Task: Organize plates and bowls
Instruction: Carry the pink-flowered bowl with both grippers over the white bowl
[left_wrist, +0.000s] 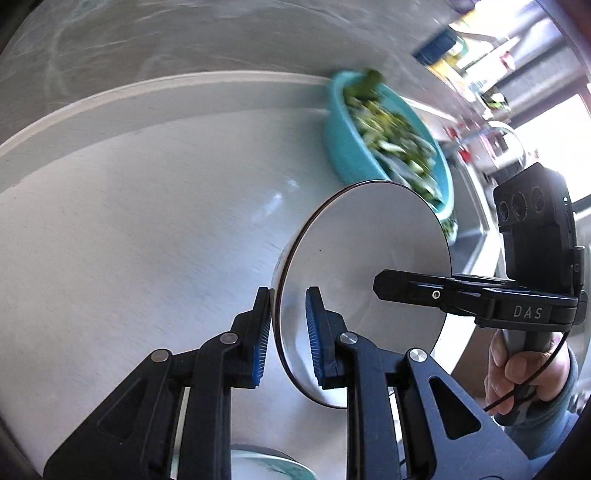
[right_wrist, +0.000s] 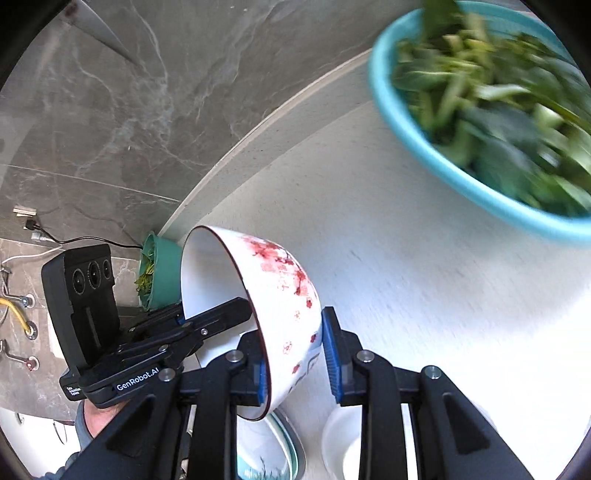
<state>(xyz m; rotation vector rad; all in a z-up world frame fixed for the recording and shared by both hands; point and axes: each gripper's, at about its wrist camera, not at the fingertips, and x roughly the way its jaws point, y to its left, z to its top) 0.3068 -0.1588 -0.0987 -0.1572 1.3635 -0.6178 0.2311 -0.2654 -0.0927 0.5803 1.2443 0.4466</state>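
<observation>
Gripping one flowered bowl (right_wrist: 284, 280) from two sides, up off the white counter (left_wrist: 129, 229).

Left gripper (left_wrist: 288, 299): nearly closed, fingers pinching the bowl's thin wall near the rim, one blue pad inside and one outside.

Right gripper (right_wrist: 291, 332): a little wider, pinching the other side of the rim the same way, with the outer pad right up against the painted side, as far as can be told.

Tipped on its side, not level, with the mouth turned toward the left gripper and the white inside showing. Well in front of the teal basin of greens (right_wrist: 480, 118).

Down below the fingers: a green-rimmed bowl (right_wrist: 275, 443) and a plain white bowl (right_wrist: 343, 439), side by side. Likely the spot to go next. Needs turning mouth-up first, then lowering, with both hands moving together.
</observation>
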